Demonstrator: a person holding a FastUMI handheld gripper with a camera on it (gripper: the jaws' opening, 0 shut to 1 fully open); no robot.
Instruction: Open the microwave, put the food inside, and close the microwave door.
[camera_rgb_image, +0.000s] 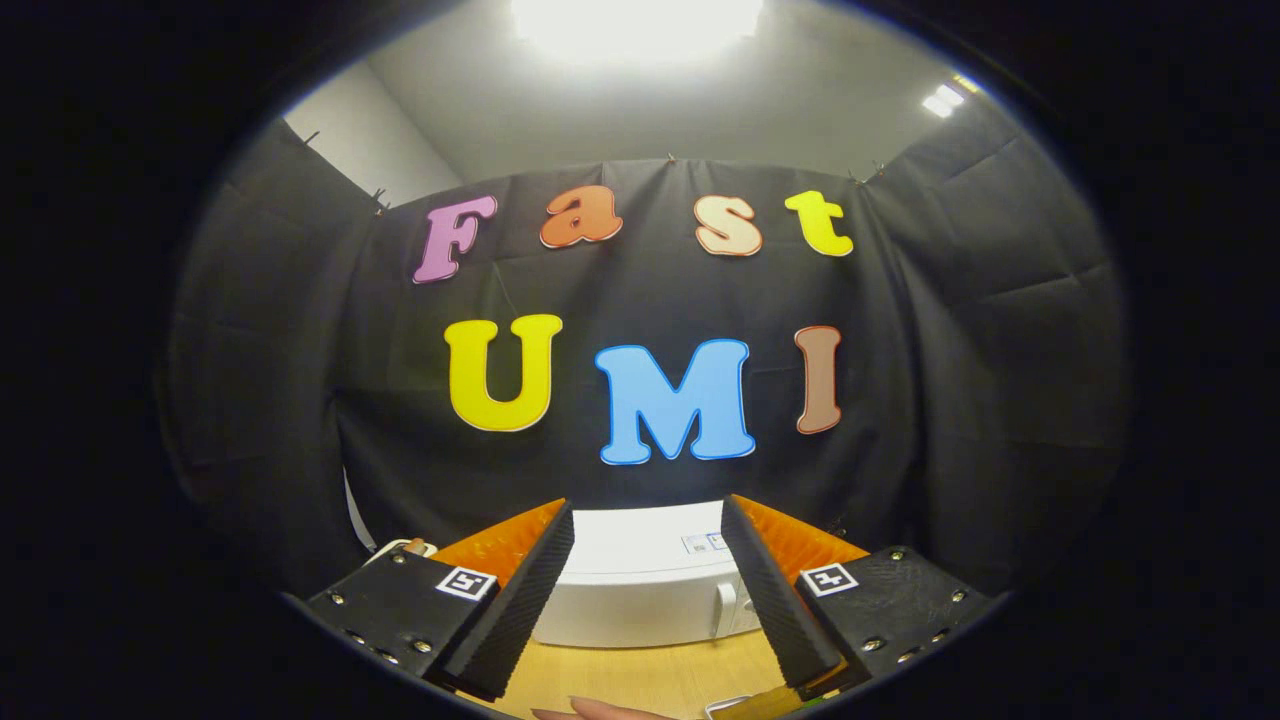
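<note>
We count one microwave (640, 590), white, door closed, sitting on the counter (650, 675) straight ahead of the gripper (647, 580) and seen through the gap between its fingers. One handle (727, 606) stands upright near the microwave's right side. One small label (705, 543) lies on its top. The gripper's two fingers stand wide apart with nothing between them, raised above the counter. Each finger carries one square marker tag (467, 583). One fingertip of a person (600, 711) shows at the near counter edge, with one small item beside it that we cannot identify. The counter is light wood. Black cloth walls the booth on three sides; above it we note a grey ceiling with two lights (635, 20).
</note>
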